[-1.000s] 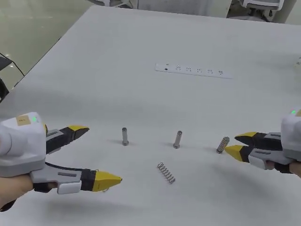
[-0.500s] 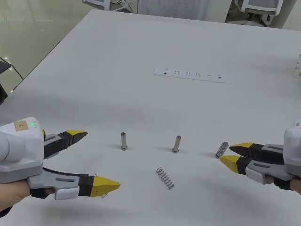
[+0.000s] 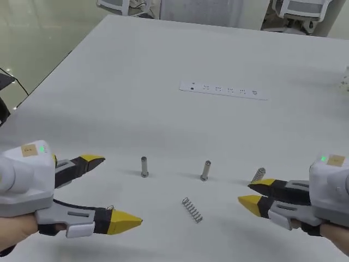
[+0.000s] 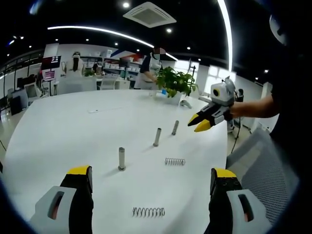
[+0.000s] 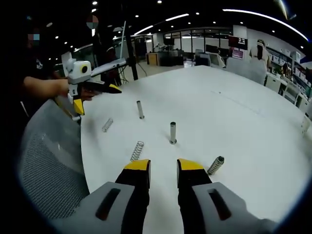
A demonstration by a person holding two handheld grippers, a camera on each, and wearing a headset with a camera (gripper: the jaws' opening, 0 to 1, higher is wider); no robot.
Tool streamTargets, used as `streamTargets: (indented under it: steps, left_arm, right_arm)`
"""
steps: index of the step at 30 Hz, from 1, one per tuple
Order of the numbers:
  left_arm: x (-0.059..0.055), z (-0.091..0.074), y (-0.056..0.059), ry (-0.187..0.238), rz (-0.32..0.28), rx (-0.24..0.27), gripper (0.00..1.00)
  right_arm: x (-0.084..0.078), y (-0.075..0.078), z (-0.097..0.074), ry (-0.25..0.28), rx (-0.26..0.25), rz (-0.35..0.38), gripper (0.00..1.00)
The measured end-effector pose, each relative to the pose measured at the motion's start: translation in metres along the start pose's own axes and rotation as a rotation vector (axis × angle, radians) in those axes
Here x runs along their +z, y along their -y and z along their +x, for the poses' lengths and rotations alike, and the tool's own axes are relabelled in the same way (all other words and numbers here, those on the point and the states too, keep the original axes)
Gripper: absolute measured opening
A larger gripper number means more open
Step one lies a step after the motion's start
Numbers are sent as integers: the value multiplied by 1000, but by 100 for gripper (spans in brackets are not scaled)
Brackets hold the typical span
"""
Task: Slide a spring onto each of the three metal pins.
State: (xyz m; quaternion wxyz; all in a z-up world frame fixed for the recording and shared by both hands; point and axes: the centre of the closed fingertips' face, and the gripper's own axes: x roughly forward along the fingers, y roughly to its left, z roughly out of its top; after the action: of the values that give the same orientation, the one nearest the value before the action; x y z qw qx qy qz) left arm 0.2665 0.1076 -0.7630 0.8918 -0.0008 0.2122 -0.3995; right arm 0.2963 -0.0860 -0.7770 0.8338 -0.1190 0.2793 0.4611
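Drawn back across the desk (image 3: 163,82) from the sprung pin (image 3: 258,176), the right tool (image 3: 246,194) hangs narrow and empty; the left tool (image 3: 120,190) gapes wide. The middle pin (image 3: 205,170) stands bare, with the loose spring (image 3: 192,209) lying near it. Best pinched near one end, so its bore meets the pin squarely.

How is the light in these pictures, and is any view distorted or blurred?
Head view: soft, even light, sharp focus, only faint shadows beside the pins on the table. Left gripper view: strong fisheye, the ceiling light strip curves. Right gripper view: the same bending, the table edge looks rounded.
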Motion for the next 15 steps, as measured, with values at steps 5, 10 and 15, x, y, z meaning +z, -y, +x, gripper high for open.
streamTargets:
  steps: [5, 10, 15]
  left_arm:
    - [0, 0, 0, 1, 1, 4, 98]
    - [-2, -1, 0, -4, 0, 4, 98]
    - [-3, -2, -1, -2, -4, 12, 98]
  right_arm:
    - [6, -7, 6, 4, 13, -4, 19]
    - [9, -22, 20, -1, 37, -10, 19]
    - [6, -38, 37, -24, 59, -16, 18]
